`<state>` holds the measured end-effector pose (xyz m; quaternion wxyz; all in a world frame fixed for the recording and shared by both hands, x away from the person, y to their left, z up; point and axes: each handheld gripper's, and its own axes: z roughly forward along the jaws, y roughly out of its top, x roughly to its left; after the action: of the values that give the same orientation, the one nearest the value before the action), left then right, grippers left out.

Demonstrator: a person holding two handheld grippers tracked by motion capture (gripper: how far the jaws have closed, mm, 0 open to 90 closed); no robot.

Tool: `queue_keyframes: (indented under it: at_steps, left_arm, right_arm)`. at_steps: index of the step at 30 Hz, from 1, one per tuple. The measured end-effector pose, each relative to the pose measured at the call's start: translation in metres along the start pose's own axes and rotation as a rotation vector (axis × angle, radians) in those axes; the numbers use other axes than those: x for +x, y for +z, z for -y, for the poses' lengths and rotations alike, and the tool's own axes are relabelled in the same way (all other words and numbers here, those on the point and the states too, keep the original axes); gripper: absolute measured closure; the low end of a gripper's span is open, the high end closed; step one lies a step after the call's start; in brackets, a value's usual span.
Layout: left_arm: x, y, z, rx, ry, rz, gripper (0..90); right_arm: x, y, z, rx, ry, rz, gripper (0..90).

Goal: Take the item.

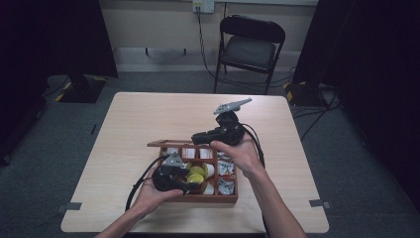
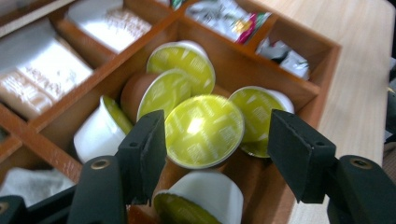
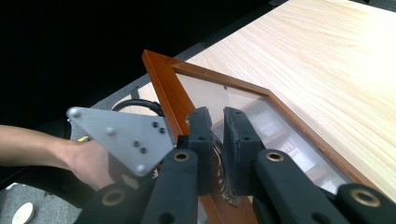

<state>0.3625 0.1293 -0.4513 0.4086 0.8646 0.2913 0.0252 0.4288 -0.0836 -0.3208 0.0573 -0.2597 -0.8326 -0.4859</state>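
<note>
Left gripper view: left gripper straddles a green-topped capsule in the wooden box, one jaw touching, other apart; right gripper clenches the lid frame, at twelve o'clock from the capsules

Print shows on the yellow-green capsule lids and on the white sachets at ten o'clock in the wooden box, but it is all too blurred to read a single word.
</note>
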Motion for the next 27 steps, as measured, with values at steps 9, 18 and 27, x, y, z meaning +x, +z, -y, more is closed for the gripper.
queue_keyframes:
  at_steps: [9,18,27]
  left_arm:
    - [0.002,0.015,-0.004,0.055,0.004,-0.013,35.3]
    - [0.0,0.023,-0.008,0.116,0.029,-0.016,35.5]
    - [-0.001,0.032,-0.012,0.165,0.022,0.007,32.8]
  right_arm:
    - [0.0,0.0,0.001,0.001,-0.004,-0.003,82.3]
    - [0.0,0.001,0.001,0.003,-0.008,-0.005,82.3]
    - [0.0,0.001,0.001,0.002,-0.009,-0.005,82.3]
